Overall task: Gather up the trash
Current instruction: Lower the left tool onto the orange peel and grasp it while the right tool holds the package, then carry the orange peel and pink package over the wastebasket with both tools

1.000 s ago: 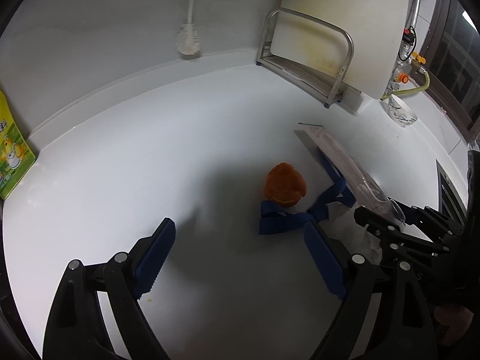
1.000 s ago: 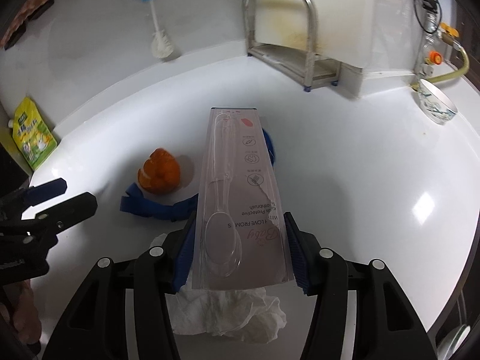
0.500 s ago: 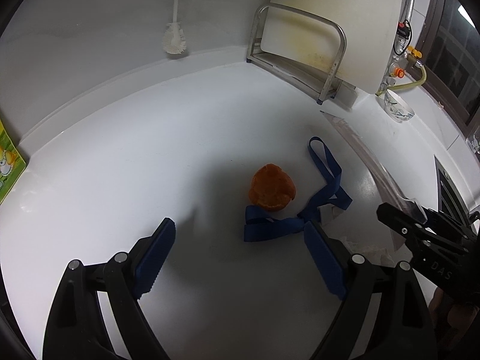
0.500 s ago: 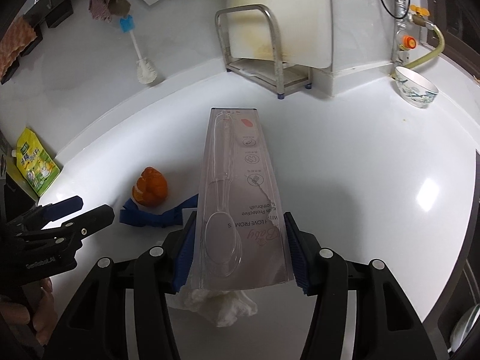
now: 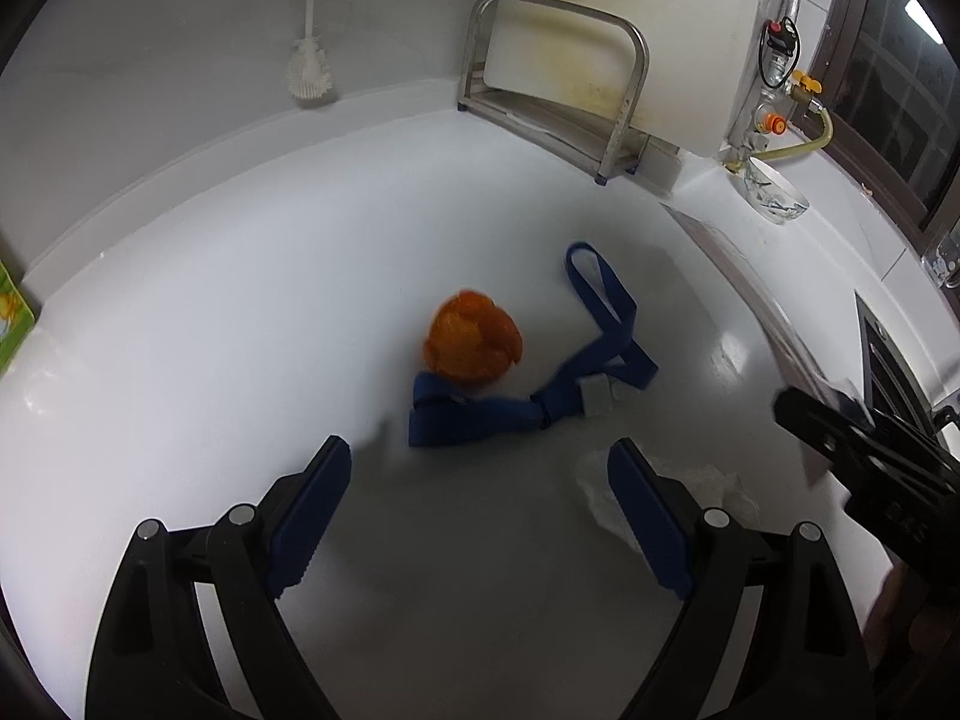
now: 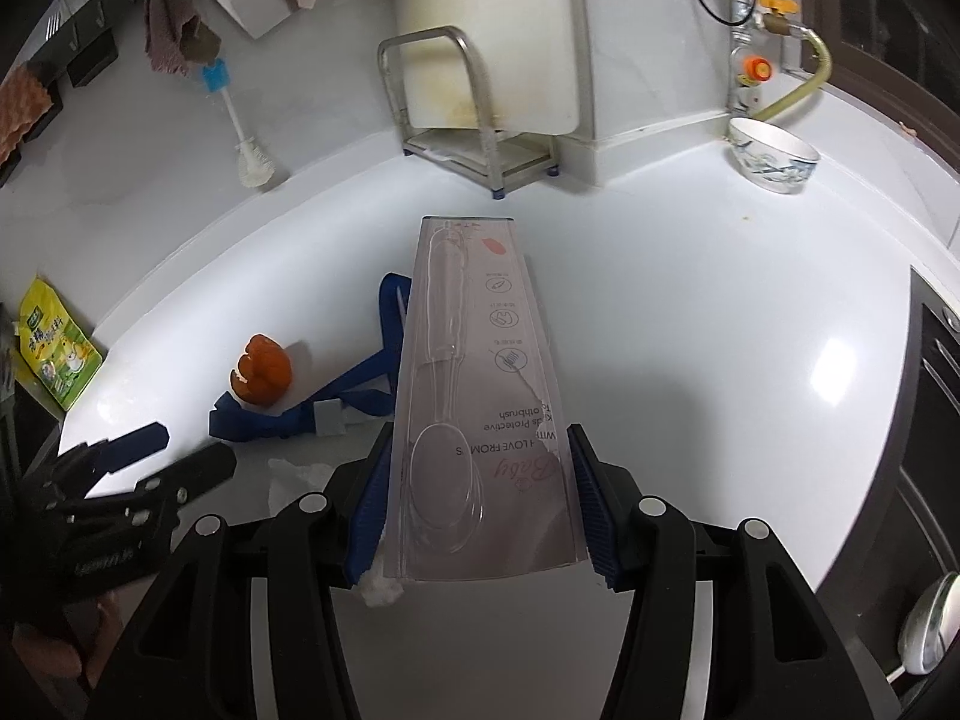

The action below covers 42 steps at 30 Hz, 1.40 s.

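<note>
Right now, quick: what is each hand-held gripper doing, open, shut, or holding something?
Left hand-held gripper: open, nothing between its pads, above the white counter.
Right hand-held gripper: shut on the clear toothbrush package, held off the counter.

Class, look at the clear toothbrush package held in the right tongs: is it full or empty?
Empty. The toothbrush package shows only a hollow brush-shaped blister, see-through along its length, with its card backing torn.

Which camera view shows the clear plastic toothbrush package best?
The right wrist view: the clear plastic toothbrush package fills its centre, face-on, print readable, clamped in the right gripper. The left wrist view shows only its thin edge, seen side-on at the right.
</note>
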Each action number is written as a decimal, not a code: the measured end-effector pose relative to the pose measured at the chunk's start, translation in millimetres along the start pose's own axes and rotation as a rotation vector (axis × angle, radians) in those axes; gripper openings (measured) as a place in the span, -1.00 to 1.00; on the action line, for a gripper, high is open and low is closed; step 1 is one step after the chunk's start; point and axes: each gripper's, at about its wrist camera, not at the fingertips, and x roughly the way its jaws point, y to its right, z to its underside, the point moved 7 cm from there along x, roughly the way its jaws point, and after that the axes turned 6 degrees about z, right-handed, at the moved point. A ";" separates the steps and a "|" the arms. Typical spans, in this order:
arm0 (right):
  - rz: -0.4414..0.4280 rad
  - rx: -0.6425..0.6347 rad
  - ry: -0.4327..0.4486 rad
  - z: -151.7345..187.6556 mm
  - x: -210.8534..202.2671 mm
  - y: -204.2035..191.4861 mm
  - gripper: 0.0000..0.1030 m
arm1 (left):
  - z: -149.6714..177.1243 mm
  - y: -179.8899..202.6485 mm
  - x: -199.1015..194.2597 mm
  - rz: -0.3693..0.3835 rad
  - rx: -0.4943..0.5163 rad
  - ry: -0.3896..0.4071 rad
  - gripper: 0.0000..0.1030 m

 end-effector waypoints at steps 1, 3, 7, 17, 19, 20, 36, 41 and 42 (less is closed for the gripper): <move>0.001 0.002 0.001 0.7 -1.3 0.9 0.03 | -3.3 -1.4 0.9 -0.003 0.003 0.006 0.67; 0.002 0.007 0.005 2.9 -4.8 3.2 0.03 | -11.8 -5.4 6.4 -0.013 0.008 0.013 0.67; 0.006 0.024 0.009 7.4 -8.5 5.5 0.03 | -25.0 -11.7 21.3 -0.040 0.031 0.018 0.67; 0.021 0.053 -0.006 15.5 -8.7 11.8 0.03 | -35.7 -12.9 51.9 -0.059 0.075 0.004 0.60; 0.023 0.056 -0.009 15.9 -8.1 11.6 0.03 | -36.6 -14.1 55.4 -0.067 0.078 0.004 0.46; 0.023 0.056 -0.010 16.0 -7.6 11.2 0.03 | -36.5 -14.2 56.8 -0.066 0.078 0.001 0.39; 0.000 0.059 0.001 17.9 -18.2 9.4 0.03 | -42.9 -11.1 33.7 -0.007 0.055 0.035 -0.67; -0.016 0.064 0.012 20.7 -28.6 7.9 0.03 | -47.9 -14.4 6.7 -0.016 0.053 0.071 -0.67; -0.018 0.065 0.015 21.0 -31.1 7.7 0.03 | -48.5 -14.7 2.1 -0.015 0.051 0.075 -0.67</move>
